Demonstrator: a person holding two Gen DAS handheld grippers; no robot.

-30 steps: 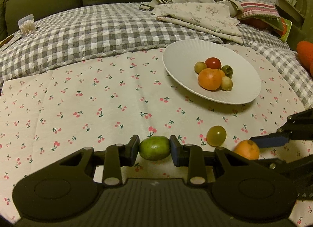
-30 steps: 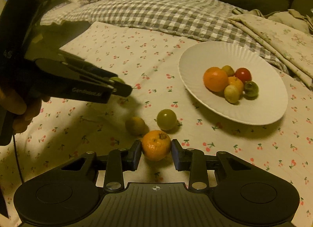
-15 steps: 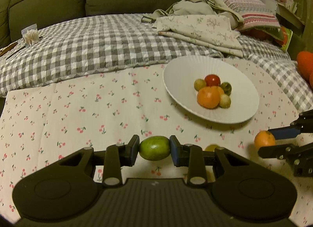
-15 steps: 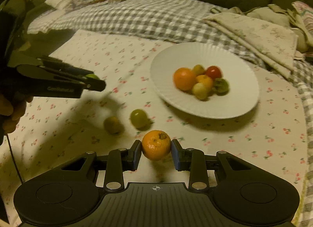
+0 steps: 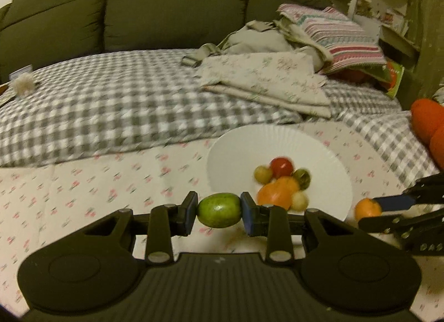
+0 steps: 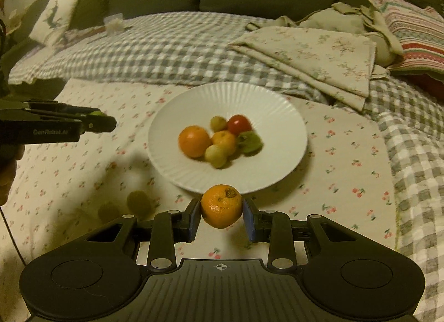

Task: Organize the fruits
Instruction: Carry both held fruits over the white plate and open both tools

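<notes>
Left gripper (image 5: 219, 210) — fingers pinching a green fruit (image 5: 219, 210), held in the air just short of the white plate (image 6: 277, 116). Right gripper (image 6: 222, 206) — fingers pinching a small orange (image 6: 221, 206) at the plate's near rim. The plate holds a cluster of fruits (image 6: 219, 140). Two greenish fruits (image 6: 138, 202) lie on the cherry-print cloth (image 6: 347, 169), left of the plate.

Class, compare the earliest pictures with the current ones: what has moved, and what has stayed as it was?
Both hand-held grippers lifted their fruit off the cloth toward the white plate: left hand-held gripper with the green fruit, right hand-held gripper with the mandarin. Both grips stayed closed; the plate's fruit pile is unchanged.
</notes>
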